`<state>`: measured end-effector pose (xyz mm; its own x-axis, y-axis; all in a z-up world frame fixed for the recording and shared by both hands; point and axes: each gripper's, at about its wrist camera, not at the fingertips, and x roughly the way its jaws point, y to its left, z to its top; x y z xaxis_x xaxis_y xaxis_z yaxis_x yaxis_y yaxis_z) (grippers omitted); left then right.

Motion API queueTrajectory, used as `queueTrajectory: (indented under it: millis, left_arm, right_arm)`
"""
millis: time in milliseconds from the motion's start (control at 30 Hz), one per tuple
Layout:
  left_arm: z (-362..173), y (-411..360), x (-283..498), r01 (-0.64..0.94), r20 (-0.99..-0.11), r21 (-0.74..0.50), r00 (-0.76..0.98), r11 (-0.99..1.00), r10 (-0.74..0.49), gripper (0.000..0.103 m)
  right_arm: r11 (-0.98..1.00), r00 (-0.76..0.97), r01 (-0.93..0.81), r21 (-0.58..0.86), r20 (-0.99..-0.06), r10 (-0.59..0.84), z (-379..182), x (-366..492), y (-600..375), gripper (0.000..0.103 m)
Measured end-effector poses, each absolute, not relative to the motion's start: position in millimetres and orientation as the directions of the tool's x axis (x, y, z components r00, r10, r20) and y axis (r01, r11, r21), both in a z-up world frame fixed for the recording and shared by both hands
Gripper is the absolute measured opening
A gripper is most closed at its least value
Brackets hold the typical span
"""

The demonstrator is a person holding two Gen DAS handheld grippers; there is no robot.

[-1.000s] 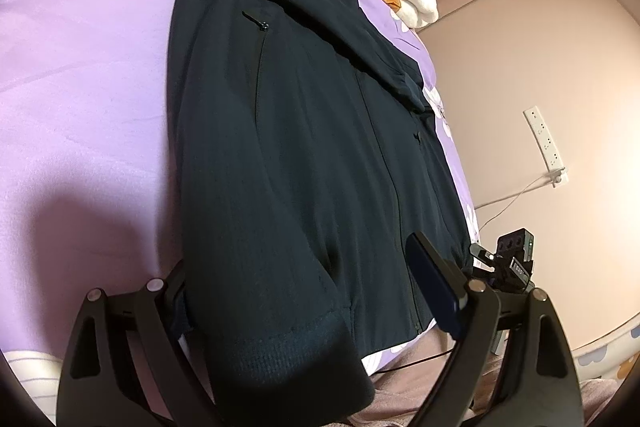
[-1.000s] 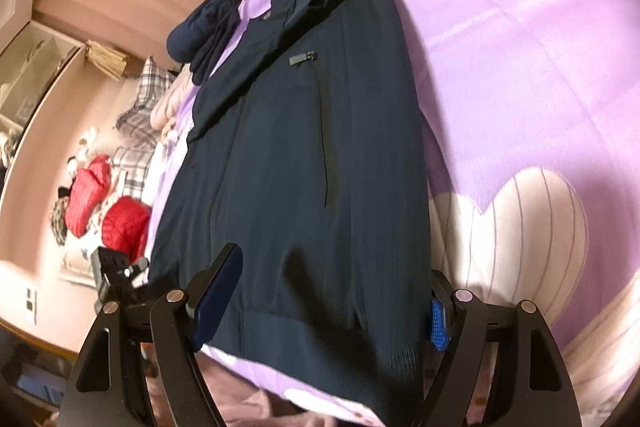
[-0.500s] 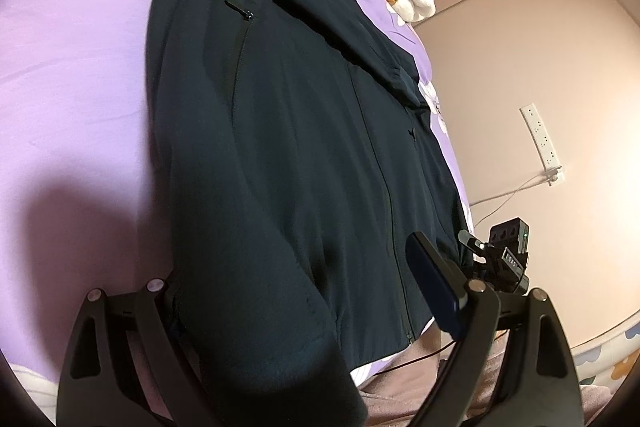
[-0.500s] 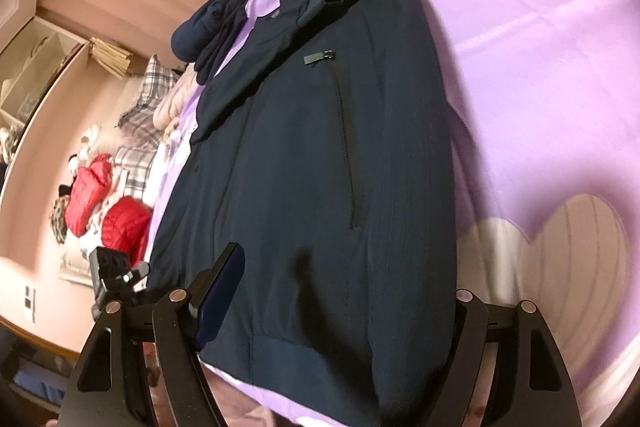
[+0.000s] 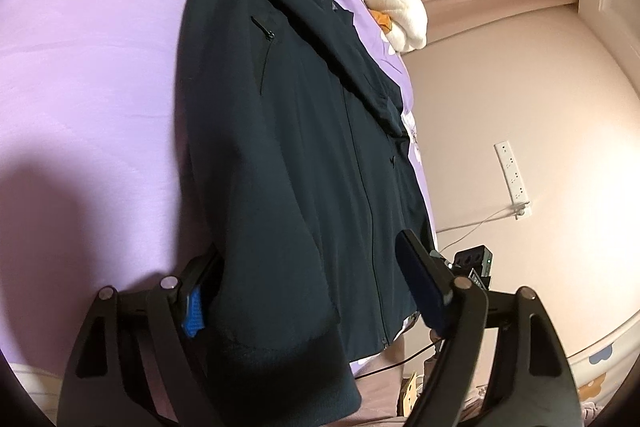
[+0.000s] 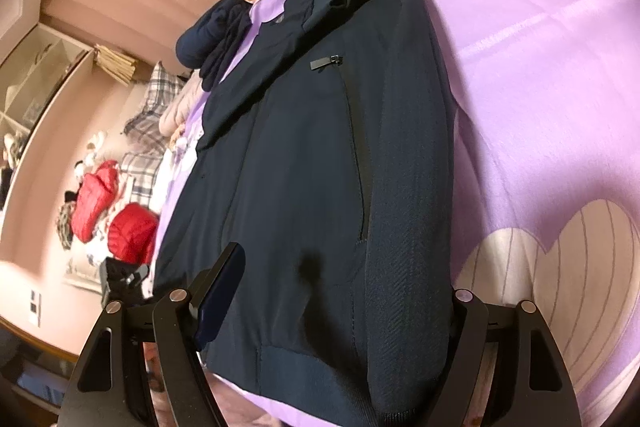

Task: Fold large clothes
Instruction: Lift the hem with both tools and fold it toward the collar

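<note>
Both tools at the hem of a dark navy zip-front jacket [image 5: 304, 155] on the purple floral bed sheet [image 5: 88, 75].
Left tool [image 5: 308, 291], jaws just narrowing, and right tool [image 6: 336, 303] stand wide, straddling the hem corners without pinching.

Both wrist views face jacket [image 5: 304, 167] hem closely

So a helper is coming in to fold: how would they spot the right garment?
On the purple flowered bedspread lies a dark navy zip jacket, spread flat, hem nearest the cameras. Unlike the bundled navy garment by its collar, it is laid out with a slanted zipped side pocket.
</note>
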<state>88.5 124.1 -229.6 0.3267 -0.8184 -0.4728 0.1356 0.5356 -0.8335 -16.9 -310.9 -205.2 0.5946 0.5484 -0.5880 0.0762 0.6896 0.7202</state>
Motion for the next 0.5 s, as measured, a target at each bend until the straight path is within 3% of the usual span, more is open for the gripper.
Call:
queueTrajectory:
  millis: [500]
  left_arm:
    - [-227.9,156.2,51.9,0.071,-0.491,-0.835,0.350,0.546,-0.797,0.080]
  right_arm:
    - [0.658,0.578,0.097,0.747,-0.581,0.573,-205.8,-35.0,-319.4,0.079]
